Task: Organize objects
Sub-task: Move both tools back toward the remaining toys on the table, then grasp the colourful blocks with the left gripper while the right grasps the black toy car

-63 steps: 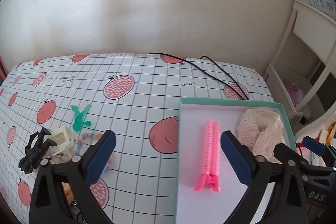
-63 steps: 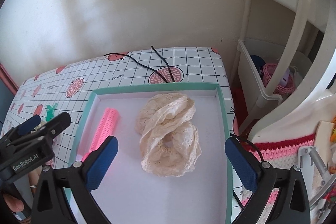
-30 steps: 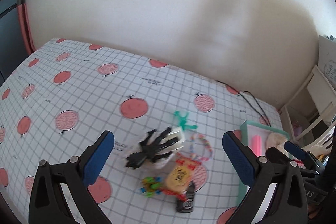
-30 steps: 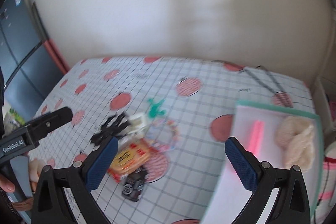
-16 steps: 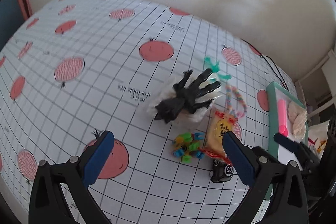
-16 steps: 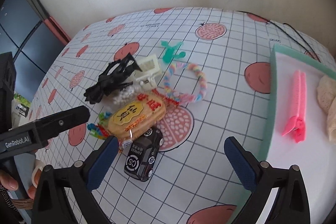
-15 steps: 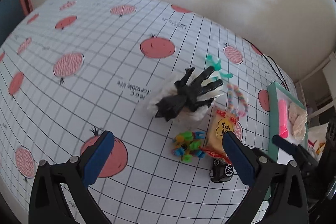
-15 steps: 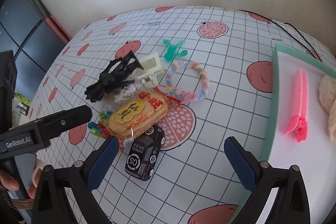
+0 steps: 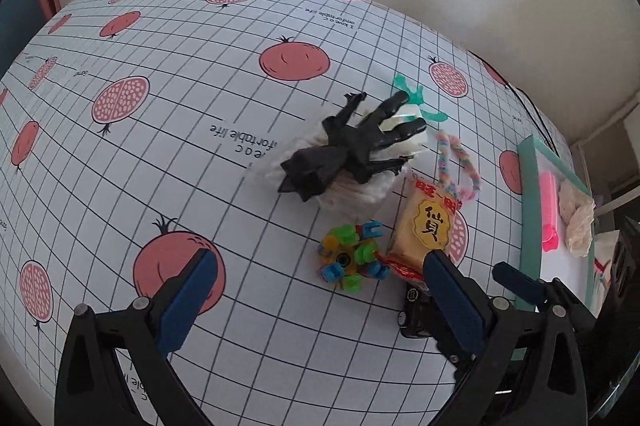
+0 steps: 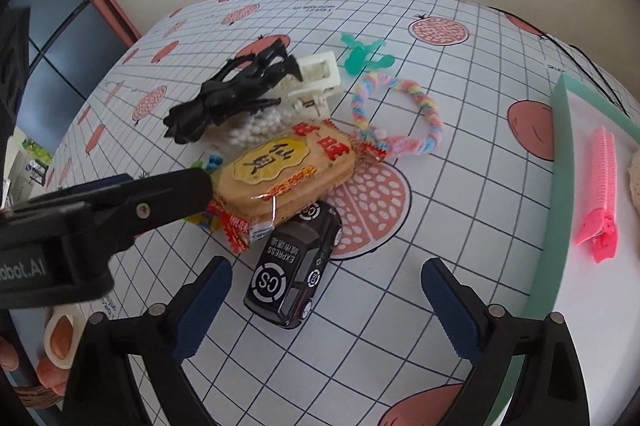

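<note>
So the right gripper [image 10: 326, 300] is closing over the black toy car [image 10: 295, 263], pads not touching it yet. Left gripper [image 9: 316, 292] hangs spread above the colourful block toy [image 9: 352, 262]. Snack packet [image 10: 285, 168] leans on the car; teal tray [image 10: 560, 186] sits well right on the bench [image 9: 200, 162].

Your left hand-held gripper [image 9: 316, 288] hangs with jaws wide and nothing between them, over the counter [image 9: 168, 154] in its grid cloth printed with pomegranates. Take the yellow snack packet [image 9: 426, 226] as your landmark: the black plastic claw clip [image 9: 348, 148] lies up-left of it on a white fluffy bundle [image 9: 352, 188], the multicoloured block toy [image 9: 350, 258] just left, the pastel braided loop [image 9: 458, 162] above, the teal-rimmed tray [image 9: 528, 210] to its right.
</note>
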`<action>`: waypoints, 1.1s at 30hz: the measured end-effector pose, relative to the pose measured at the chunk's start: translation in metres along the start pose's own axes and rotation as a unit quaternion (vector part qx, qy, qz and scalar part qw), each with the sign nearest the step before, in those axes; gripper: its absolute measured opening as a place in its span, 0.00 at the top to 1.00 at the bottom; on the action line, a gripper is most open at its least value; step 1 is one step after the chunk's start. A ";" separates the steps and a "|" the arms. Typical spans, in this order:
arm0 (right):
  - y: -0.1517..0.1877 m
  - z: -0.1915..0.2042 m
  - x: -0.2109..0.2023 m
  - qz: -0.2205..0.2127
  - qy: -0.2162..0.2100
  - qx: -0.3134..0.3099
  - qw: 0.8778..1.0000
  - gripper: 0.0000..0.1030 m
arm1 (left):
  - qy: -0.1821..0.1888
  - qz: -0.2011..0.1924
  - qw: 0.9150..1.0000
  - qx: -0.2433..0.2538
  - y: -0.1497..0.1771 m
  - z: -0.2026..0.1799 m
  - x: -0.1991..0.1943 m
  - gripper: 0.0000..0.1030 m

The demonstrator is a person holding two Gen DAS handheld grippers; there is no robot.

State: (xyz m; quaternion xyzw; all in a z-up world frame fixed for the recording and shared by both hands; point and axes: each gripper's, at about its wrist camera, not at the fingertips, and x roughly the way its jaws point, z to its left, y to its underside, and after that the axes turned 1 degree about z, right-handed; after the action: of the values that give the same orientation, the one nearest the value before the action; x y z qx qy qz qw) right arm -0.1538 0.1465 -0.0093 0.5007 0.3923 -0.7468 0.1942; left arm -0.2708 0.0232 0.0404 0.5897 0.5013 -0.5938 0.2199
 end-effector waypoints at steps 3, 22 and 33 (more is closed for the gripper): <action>0.001 -0.003 0.003 0.000 0.020 -0.004 1.000 0.09 | -0.001 0.002 1.000 0.005 0.002 -0.005 0.003 0.01; -0.002 -0.019 -0.001 -0.012 0.031 0.009 0.999 0.25 | -0.035 0.010 0.999 0.021 0.008 -0.009 0.007 0.06; -0.003 -0.009 0.004 -0.018 0.057 -0.005 0.998 0.26 | -0.042 0.021 0.999 0.016 0.007 -0.007 0.027 0.22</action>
State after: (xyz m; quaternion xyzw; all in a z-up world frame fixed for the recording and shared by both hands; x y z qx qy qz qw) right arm -0.1524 0.1559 -0.0135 0.5347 0.4152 -0.7182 0.1605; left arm -0.2671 0.0351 0.0148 0.5782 0.4696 -0.6210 0.2440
